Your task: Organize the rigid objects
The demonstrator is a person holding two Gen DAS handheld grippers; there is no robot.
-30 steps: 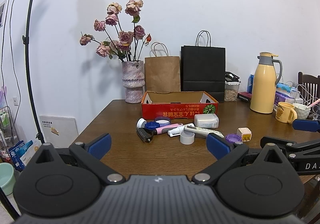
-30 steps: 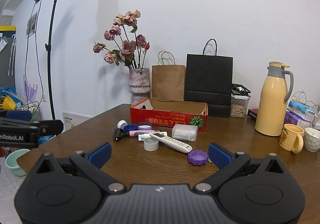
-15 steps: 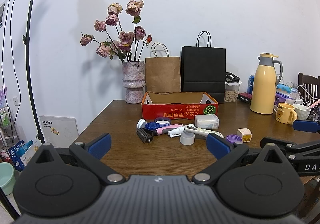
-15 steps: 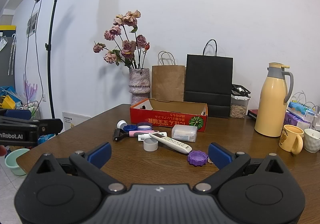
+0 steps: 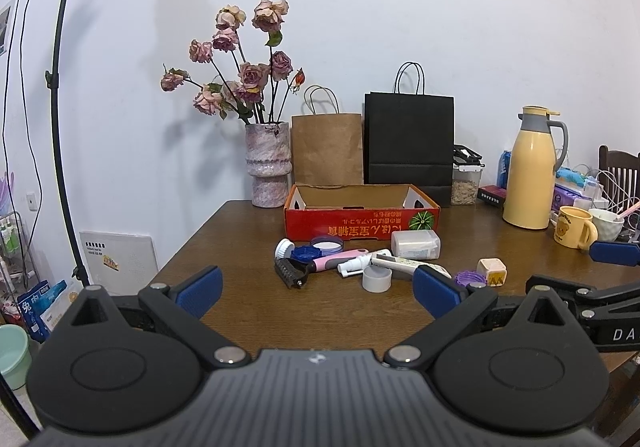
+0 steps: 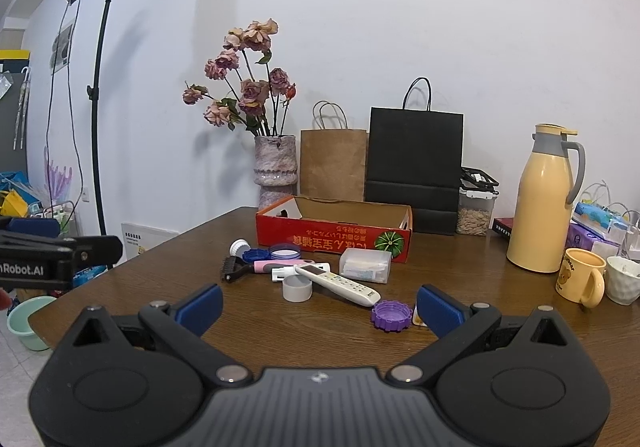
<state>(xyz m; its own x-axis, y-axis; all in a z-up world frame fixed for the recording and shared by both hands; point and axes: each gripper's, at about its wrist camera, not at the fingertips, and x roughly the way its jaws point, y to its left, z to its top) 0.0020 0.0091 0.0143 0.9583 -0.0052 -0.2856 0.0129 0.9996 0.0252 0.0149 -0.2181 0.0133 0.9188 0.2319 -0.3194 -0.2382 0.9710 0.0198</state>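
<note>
Both grippers, left [image 5: 316, 287] and right [image 6: 318, 305]: fingers wide, empty, short of clutter. Remote [image 6: 338, 279], cap [image 6: 391, 316], tape ring [image 6: 297, 289] crowded on tabletop [image 6: 200, 247] before box [image 6: 334, 233]. Risk: neighbours knocked off, fingers colliding.

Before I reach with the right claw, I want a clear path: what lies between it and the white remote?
Bare tabletop only, in the right wrist view; the remote lies ahead, purple lid beside its near end.
</note>
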